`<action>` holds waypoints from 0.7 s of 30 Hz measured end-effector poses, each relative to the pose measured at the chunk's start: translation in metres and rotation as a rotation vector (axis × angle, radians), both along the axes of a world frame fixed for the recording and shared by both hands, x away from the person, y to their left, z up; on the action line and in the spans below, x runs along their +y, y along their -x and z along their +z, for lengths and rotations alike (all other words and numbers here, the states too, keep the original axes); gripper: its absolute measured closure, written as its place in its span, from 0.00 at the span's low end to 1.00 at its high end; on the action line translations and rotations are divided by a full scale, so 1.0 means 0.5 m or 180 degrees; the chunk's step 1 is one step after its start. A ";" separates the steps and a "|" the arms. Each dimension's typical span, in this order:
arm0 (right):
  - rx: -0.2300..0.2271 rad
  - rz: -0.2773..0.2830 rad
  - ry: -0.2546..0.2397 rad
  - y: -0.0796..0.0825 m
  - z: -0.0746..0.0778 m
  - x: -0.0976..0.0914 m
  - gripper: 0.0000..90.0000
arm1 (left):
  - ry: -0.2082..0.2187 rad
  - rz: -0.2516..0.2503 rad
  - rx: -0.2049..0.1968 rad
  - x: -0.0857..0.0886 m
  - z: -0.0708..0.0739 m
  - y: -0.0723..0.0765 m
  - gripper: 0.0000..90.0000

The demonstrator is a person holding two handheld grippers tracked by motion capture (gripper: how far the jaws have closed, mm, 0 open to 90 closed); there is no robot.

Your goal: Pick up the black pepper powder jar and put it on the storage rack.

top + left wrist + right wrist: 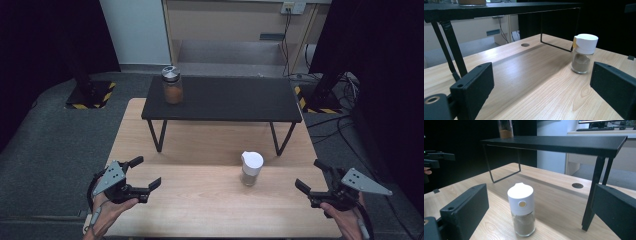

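Nothing grasped yet. White-capped spice jar stands upright on the wooden table, in front of the black shelf and nearer its right leg, untouched.

Left tool: jaws spread wide, empty, hovering low over the table well to the left of the white-capped jar. Right tool: jaws likewise spread, empty, to the right of that jar and nearer to it than the left one. Both point inward, toward the jar.

Second jar with a metal lid, orange-brown contents, already sits on the shelf top near its left end. My reading: work is at the start of a pick, likely meant to put the white-capped jar up beside the other. Approach, closing, lift and placing all remain.

View differences:
- Right gripper view: white-capped jar close and centred between its jaws, round spot on the cap facing the camera, brownish powder below; the other tool at far left edge.
- Left gripper view: same jar farther off, toward the right jaw, with a yellowish tab at the cap's side.
- High view alone gives the metal lid and the whole layout; gripper views cut the orange jar to its lower part
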State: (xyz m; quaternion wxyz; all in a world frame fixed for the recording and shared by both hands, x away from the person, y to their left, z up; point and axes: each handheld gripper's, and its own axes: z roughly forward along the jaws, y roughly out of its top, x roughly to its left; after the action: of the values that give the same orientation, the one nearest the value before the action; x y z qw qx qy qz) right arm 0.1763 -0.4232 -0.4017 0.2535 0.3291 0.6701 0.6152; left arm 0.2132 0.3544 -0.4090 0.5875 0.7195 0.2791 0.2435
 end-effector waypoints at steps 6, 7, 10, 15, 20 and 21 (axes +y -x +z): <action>0.0082 0.0039 0.0096 -0.004 0.042 -0.009 0.03 | 0.0011 -0.0005 -0.0008 0.000 -0.001 0.000 0.04; 0.0096 0.0037 0.0113 -0.004 0.047 -0.009 0.03 | 0.0009 -0.0006 -0.0008 0.001 -0.001 0.000 0.04; 0.0111 0.0053 0.0141 -0.005 0.062 -0.010 0.03 | 0.0003 -0.0007 -0.0007 0.001 -0.001 -0.001 0.04; 0.0117 0.0071 0.0192 -0.008 0.086 -0.010 0.03 | 0.0009 -0.0014 -0.0004 0.001 -0.001 -0.001 0.04; 0.0157 0.0089 0.0238 -0.016 0.093 -0.007 0.03 | 0.0018 -0.0005 -0.0005 0.001 -0.001 0.000 0.04; 0.0171 0.0093 0.0239 -0.017 0.093 -0.006 0.03 | 0.0021 -0.0003 -0.0003 0.001 -0.001 0.000 0.04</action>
State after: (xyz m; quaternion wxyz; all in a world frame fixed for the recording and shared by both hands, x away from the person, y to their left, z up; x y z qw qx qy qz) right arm 0.1848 -0.4260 -0.3551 0.2385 0.3260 0.7040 0.5842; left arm 0.2133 0.3551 -0.4096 0.5901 0.7175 0.2793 0.2427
